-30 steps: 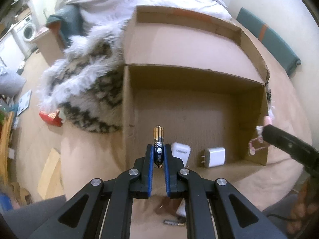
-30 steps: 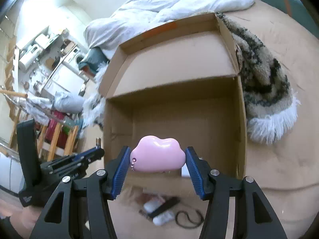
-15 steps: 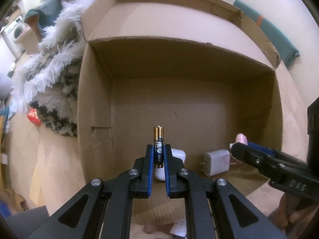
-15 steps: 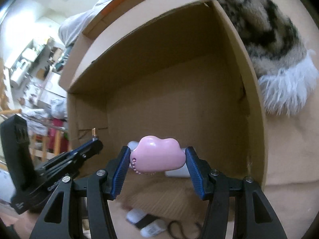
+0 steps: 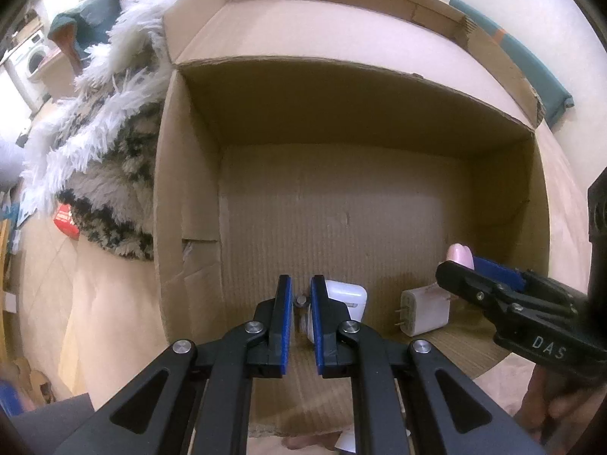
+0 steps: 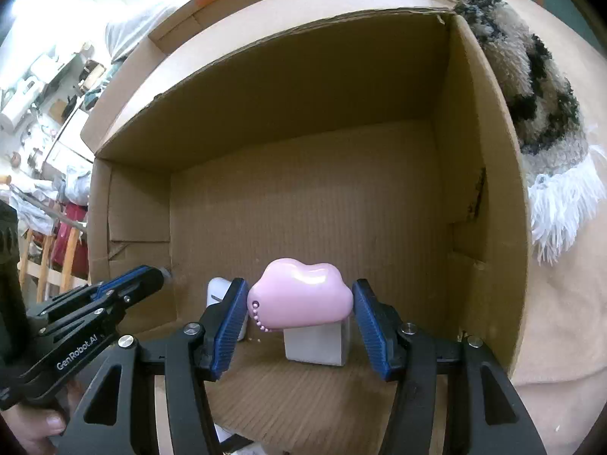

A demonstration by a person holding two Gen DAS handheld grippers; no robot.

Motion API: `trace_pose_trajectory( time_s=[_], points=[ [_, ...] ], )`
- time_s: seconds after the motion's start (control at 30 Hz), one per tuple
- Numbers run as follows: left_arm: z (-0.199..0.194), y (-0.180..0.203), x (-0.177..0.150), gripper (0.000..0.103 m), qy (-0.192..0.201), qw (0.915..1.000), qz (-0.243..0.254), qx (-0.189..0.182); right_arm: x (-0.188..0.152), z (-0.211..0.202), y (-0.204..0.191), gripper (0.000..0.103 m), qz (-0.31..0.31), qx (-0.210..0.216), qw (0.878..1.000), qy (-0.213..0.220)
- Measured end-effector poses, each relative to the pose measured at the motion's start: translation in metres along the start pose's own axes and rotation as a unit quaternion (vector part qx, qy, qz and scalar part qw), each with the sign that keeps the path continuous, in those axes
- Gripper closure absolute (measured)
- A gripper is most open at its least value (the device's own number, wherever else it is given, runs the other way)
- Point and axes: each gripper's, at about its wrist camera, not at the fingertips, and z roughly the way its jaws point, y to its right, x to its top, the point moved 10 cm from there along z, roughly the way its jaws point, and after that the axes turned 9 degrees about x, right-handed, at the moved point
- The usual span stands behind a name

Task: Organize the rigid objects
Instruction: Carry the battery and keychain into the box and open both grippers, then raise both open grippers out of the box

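- The left gripper [image 5: 301, 313] reaches into the open brown cardboard box [image 5: 189, 189], close to its near wall. Its blue pads [image 5: 282, 314] stand slightly parted.
- A small cylindrical battery [image 5: 301, 303], blurred, shows in that narrow gap with a sliver of space on either side. Neither pad clamps it, so the left tool is released.
- Just past the left gripper's right finger a white rounded earbud case [image 5: 347, 295] stands on the box floor.
- Further to that gripper's right sits a white cube-shaped wall charger [image 5: 425, 311], with its two prongs facing the case.
- The right gripper [image 6: 299, 303] is clenched on a glossy pink cloud-shaped plastic charm [image 6: 299, 299]. Each blue pad presses one end, and a short string of pink beads hangs from the charm's left side.
- The charm is held inside the box, above its floor. The wall charger lies directly under and just beyond the charm, and the earbud case peeks out behind the right gripper's left finger.
- In the right wrist view the left gripper enters from the lower left, its tip near the box's left corner. A bare hand [image 6: 34, 428] grips its handle.
- Outside the box, to the left of the left gripper, a shaggy white-and-black patterned rug [image 5: 114, 113] lies against the box wall. A small red packet [image 5: 66, 220] lies at the rug's edge.
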Motion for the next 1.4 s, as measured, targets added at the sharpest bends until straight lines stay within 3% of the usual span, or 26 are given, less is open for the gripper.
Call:
trace_pose_trajectory(
  time_s=[0.4,0.53,0.57,0.6,0.67,0.73,0.77,0.97,1.4],
  points=[
    [-0.006,0.010,-0.002,0.092,0.002,0.9999,0.010,0.009,0.006,-0.004,-0.004,0.044,-0.002,0.013,1.000,0.021],
    [-0.012,0.008,0.001,0.072,0.010,0.9999,0.001,0.009,0.013,-0.013,-0.014,0.030,-0.002,0.042,0.998,0.040],
    [-0.016,0.007,0.004,0.064,0.017,0.9998,-0.005,0.007,0.015,-0.015,-0.016,0.024,-0.001,0.049,0.998,0.044],
    [-0.021,0.006,0.006,0.047,0.025,0.9996,-0.010,0.005,0.016,-0.017,-0.018,0.023,0.000,0.058,0.997,0.049],
    [-0.030,0.002,0.012,0.032,0.044,0.9988,-0.018,0.010,0.019,-0.022,-0.022,0.019,0.000,0.070,0.996,0.062],
    [-0.038,0.000,0.017,0.031,0.064,0.9975,-0.024,0.015,0.022,-0.027,-0.024,0.015,-0.003,0.072,0.995,0.074],
    [-0.040,-0.001,0.019,0.031,0.068,0.9973,-0.022,0.019,0.023,-0.028,-0.024,0.008,-0.002,0.075,0.994,0.077],
    [-0.039,-0.002,0.020,0.031,0.065,0.9972,-0.010,0.037,0.027,-0.033,-0.030,0.000,-0.016,0.075,0.993,0.090],
    [-0.043,-0.008,0.019,0.031,0.067,0.9967,-0.018,0.041,0.029,-0.047,-0.026,0.000,-0.026,0.069,0.991,0.111]
  ],
)
